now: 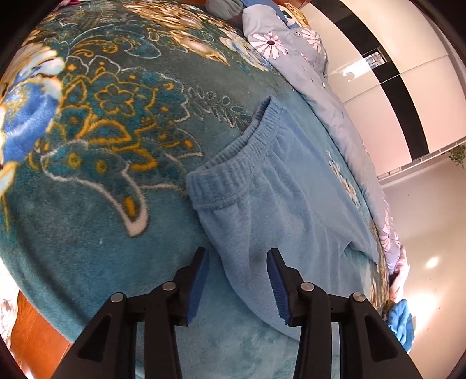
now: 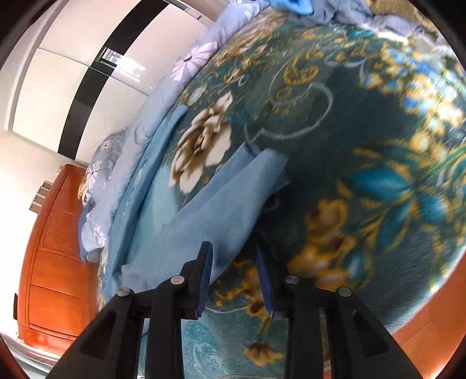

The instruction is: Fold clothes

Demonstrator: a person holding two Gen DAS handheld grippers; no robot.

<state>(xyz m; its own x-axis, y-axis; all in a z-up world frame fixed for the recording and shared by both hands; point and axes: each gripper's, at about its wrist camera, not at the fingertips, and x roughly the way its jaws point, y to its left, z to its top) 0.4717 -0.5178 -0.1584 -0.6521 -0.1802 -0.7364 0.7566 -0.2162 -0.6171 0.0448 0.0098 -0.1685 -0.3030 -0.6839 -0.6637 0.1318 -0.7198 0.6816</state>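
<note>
Light blue fleece pants (image 1: 262, 186) lie flat on a teal floral blanket (image 1: 102, 145) that covers the bed, their elastic waistband pointing away from me. My left gripper (image 1: 238, 280) is open low over the pants' near edge. Fabric lies between its blue pads (image 1: 198, 280), but neither pad presses on it. In the right wrist view a leg of the pants (image 2: 221, 210) runs up the blanket (image 2: 364, 131) to a folded end. My right gripper (image 2: 234, 274) is open at the leg's near end, with the cloth beside its left pad (image 2: 205, 277).
A pale blue quilt with white flowers (image 1: 305, 64) is bunched along the bed's far side. More clothes are piled at the bed's far end (image 2: 320, 11). Glossy white wardrobe doors (image 1: 393, 87) and an orange wooden cabinet (image 2: 55, 262) stand beyond the bed.
</note>
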